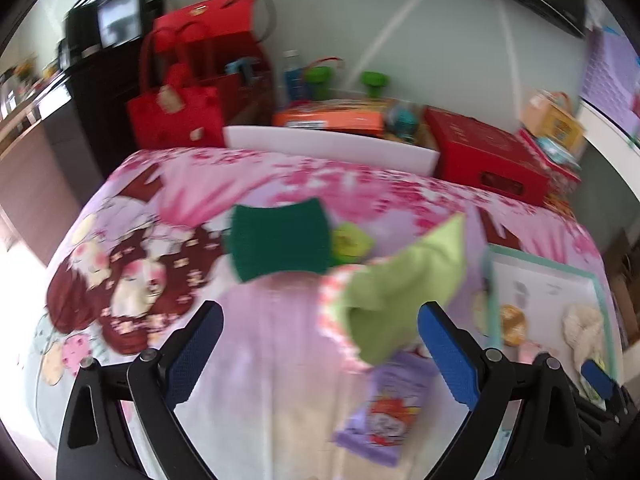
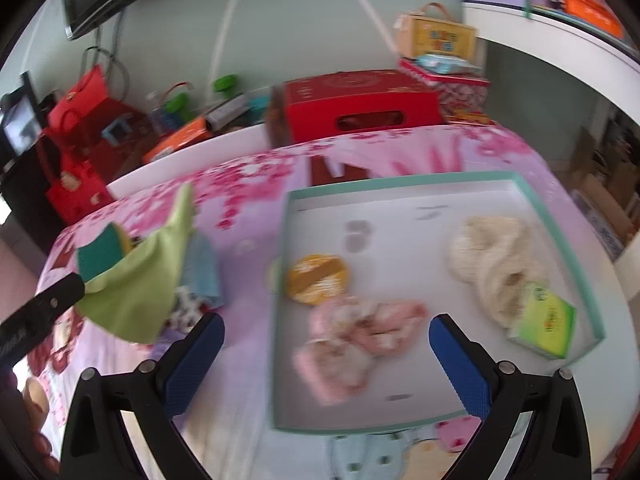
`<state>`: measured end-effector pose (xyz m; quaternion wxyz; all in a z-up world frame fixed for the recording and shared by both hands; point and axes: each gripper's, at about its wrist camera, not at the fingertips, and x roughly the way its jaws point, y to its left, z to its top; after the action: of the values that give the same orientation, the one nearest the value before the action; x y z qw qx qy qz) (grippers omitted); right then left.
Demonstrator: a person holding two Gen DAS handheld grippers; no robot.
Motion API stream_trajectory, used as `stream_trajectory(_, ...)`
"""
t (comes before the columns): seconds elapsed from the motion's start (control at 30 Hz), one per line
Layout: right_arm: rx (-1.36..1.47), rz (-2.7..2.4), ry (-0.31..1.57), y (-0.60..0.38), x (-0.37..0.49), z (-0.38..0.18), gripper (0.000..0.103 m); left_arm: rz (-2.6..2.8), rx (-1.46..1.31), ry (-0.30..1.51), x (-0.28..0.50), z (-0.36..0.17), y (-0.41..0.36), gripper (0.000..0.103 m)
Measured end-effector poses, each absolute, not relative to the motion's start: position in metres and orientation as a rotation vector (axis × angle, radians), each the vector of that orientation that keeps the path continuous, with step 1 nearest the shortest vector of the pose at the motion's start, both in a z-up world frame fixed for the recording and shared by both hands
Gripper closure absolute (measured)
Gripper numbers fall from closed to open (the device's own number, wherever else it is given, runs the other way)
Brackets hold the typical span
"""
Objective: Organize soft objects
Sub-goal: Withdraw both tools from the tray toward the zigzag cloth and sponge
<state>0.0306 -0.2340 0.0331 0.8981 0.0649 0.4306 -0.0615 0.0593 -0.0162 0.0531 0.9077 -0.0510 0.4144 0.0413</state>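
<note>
My left gripper (image 1: 320,344) is open over the pink bedsheet (image 1: 256,184). A light green cloth (image 1: 404,284) lies just past its right finger, over a pink checked cloth (image 1: 332,296). A dark green sponge (image 1: 280,236) and a small yellow-green item (image 1: 350,242) lie beyond. A purple packet (image 1: 384,404) lies near the right finger. My right gripper (image 2: 326,364) is open above a teal-rimmed white tray (image 2: 520,184) holding a pink fluffy cloth (image 2: 352,344), a cream knit item (image 2: 492,264), an orange round pad (image 2: 318,278) and a green packet (image 2: 546,326). The green cloth (image 2: 148,280) shows left.
Red boxes (image 2: 356,104) and red bags (image 1: 176,112) stand behind the bed with a white board (image 1: 332,144), bottles and an orange box (image 1: 332,116). A dark cabinet with a screen (image 1: 116,20) is at far left. A white counter (image 2: 560,40) is at right.
</note>
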Motion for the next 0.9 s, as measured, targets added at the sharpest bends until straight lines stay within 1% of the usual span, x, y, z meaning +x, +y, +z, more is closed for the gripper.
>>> stream_trajectory(0.17,0.099,-0.066,0.911,-0.202,0.034,0.027,0.000,0.134,-0.213,0.860,0.055,0.053,0.031,0.005)
stream_trajectory(0.3,0.077,-0.019,0.932,-0.181,0.035,0.020,0.000,0.169,-0.252,0.863,0.052,0.052,0.050,0.005)
stream_trajectory(0.63,0.026,0.102,0.993,-0.135,0.037,-0.001,0.000,0.124,-0.281,0.912,0.058,0.038,0.053,0.005)
stream_trajectory(0.9,0.003,0.127,1.055,-0.120,0.041,-0.023,0.000,0.148,-0.298,0.979,0.068,0.011,0.057,0.005)
